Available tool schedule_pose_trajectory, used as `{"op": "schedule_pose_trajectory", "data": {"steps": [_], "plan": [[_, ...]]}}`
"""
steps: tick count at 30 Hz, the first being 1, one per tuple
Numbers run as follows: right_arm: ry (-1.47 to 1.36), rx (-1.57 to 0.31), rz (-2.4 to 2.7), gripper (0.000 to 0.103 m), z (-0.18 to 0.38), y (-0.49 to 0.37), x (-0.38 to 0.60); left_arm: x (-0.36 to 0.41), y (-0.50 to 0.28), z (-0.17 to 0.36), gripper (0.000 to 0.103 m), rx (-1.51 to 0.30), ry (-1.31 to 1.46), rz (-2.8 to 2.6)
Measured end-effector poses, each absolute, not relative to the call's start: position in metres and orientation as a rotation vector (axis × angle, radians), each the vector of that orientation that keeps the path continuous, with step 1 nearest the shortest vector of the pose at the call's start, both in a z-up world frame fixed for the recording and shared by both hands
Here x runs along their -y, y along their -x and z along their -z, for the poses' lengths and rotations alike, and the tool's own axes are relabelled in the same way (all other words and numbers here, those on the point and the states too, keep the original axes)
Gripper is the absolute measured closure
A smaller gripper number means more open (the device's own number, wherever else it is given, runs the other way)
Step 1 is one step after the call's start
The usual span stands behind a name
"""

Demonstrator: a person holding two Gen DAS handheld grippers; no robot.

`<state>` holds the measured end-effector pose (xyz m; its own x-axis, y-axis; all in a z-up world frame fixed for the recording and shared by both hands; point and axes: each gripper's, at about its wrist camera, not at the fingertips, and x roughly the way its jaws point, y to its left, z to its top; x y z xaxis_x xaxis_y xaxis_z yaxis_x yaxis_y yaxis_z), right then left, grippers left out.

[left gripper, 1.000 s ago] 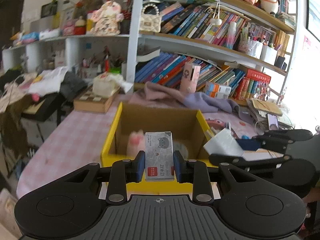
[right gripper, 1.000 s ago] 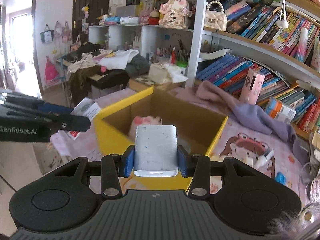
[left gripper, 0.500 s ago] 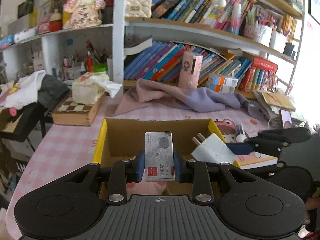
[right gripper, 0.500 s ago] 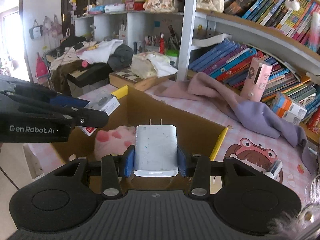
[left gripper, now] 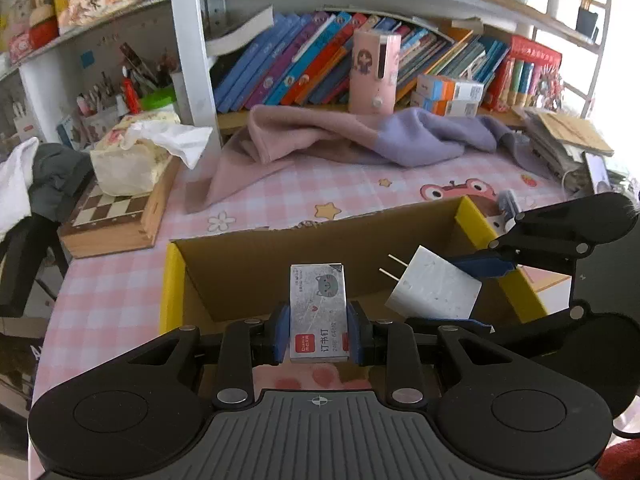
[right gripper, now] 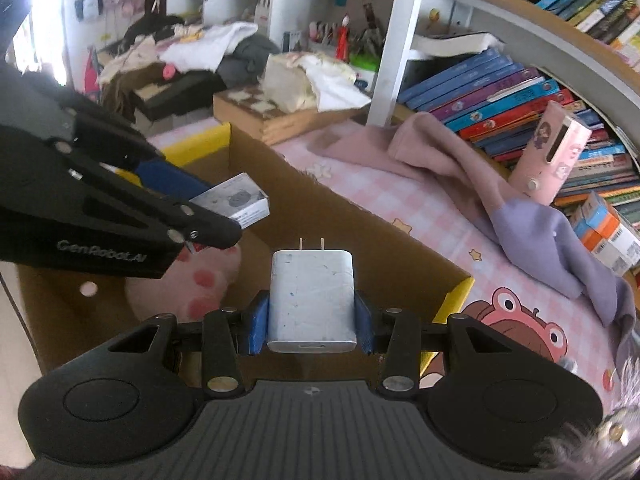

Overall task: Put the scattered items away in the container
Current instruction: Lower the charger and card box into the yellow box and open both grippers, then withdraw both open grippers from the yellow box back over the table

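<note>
My left gripper (left gripper: pixel 319 336) is shut on a small grey staple box (left gripper: pixel 319 312) with a cat print and a red label. It hangs over the open cardboard box (left gripper: pixel 256 276) with yellow flaps. My right gripper (right gripper: pixel 312 330) is shut on a white plug charger (right gripper: pixel 312 300), prongs pointing forward, also above the box opening. In the left wrist view the charger (left gripper: pixel 434 294) shows at the right, held by the right gripper (left gripper: pixel 472 292). In the right wrist view the staple box (right gripper: pixel 234 199) shows at the left. A pink paw plush (right gripper: pixel 200 284) lies inside the box.
A pink and lilac cloth (left gripper: pixel 360 136) lies on the pink checked table behind the box. A chessboard case with a tissue pack (left gripper: pixel 116 208) sits at the left. A pink upright case (left gripper: pixel 374 74) and bookshelves stand at the back. Papers pile at the right edge (left gripper: pixel 568 148).
Both grippers have moved forward and down over the box, each still holding its item. The box opening now lies right below them and the shelves look closer.
</note>
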<state>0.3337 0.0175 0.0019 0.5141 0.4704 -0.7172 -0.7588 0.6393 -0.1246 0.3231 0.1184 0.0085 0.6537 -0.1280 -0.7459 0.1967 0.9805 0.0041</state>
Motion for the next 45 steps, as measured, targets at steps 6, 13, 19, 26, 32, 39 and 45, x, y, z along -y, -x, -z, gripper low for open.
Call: {"op": "schedule_pose_trajectory", "data": {"steps": [6, 13, 19, 26, 32, 39, 45], "plan": [[0.565, -0.712, -0.797, 0.062, 0.006, -0.351, -0.032, -0.116, -0.347, 0.006, 0.075, -0.911, -0.088, 0.19], [0.663, -0.774, -0.816, 0.062, 0.021, -0.368, -0.042, -0.106, -0.361, 0.02, 0.075, -0.963, -0.127, 0.197], [0.673, -0.785, -0.827, 0.062, 0.026, -0.37, -0.046, -0.107, -0.364, 0.025, 0.074, -0.982, -0.13, 0.185], [0.661, -0.774, -0.828, 0.06, 0.026, -0.371, -0.046, -0.106, -0.358, 0.022, 0.067, -0.954, -0.136, 0.201], [0.615, -0.723, -0.833, 0.053, 0.013, -0.365, -0.043, -0.107, -0.338, -0.005, 0.027, -0.822, -0.158, 0.106], [0.542, -0.627, -0.853, 0.05, -0.018, -0.343, -0.031, -0.111, -0.302, -0.037, 0.017, -0.705, -0.142, 0.047], [0.505, -0.567, -0.844, 0.049, -0.038, -0.317, -0.019, -0.115, -0.268, -0.055, 0.011, -0.653, -0.105, -0.004]]}}
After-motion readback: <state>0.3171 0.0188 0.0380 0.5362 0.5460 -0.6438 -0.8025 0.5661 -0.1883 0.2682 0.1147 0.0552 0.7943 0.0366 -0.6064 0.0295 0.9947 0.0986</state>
